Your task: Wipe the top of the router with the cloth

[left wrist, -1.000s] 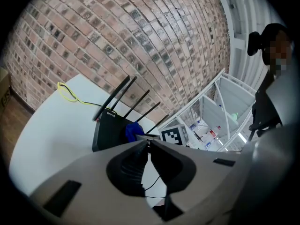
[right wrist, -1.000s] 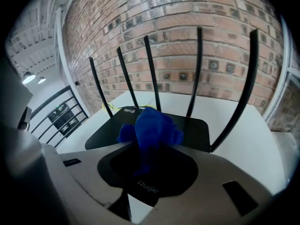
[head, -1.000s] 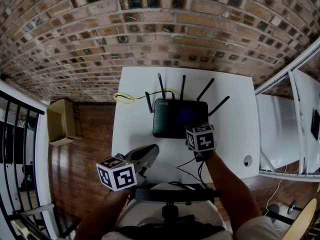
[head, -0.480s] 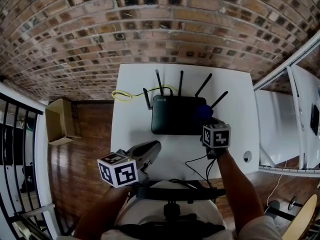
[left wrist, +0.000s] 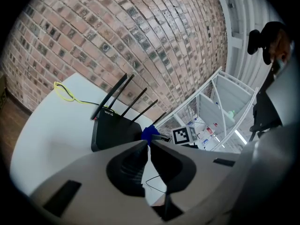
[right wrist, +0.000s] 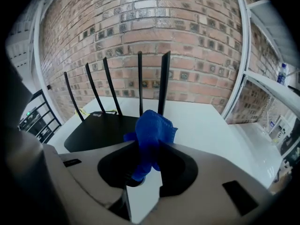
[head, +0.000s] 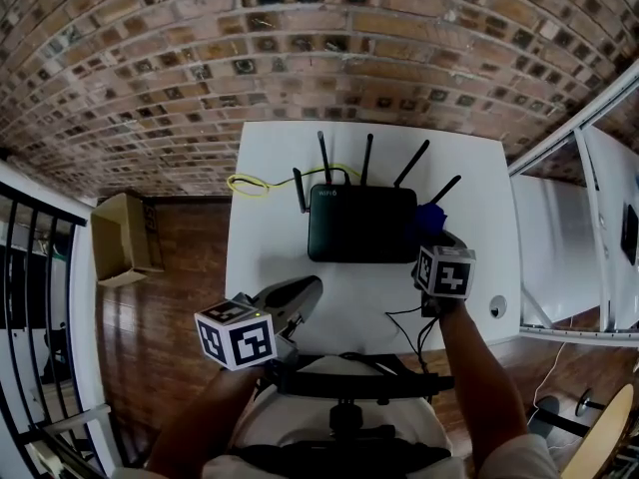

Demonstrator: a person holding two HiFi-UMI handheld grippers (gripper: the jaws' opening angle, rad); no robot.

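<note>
My right gripper [right wrist: 150,149] has its fingers clamped on a bunched blue cloth [right wrist: 151,128], which sits at the right edge of the black router [head: 361,223]. My left gripper [left wrist: 149,143] hangs over the near left part of the table, its fingers pressed together on nothing. Five antennas [right wrist: 140,83] stand along the router's back. A yellow cable [head: 245,184] loops behind it, and a thin black cable [head: 404,325] trails in front. The white table [head: 270,257] stands against a brick wall [head: 300,48]. To its left are a wooden floor [head: 185,267] and a cardboard box [head: 122,239].

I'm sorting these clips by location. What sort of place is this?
Probably a loft-style office or workroom: a bare brick wall, a wooden floor, and a white table carrying a router, with white shelves beside it.
</note>
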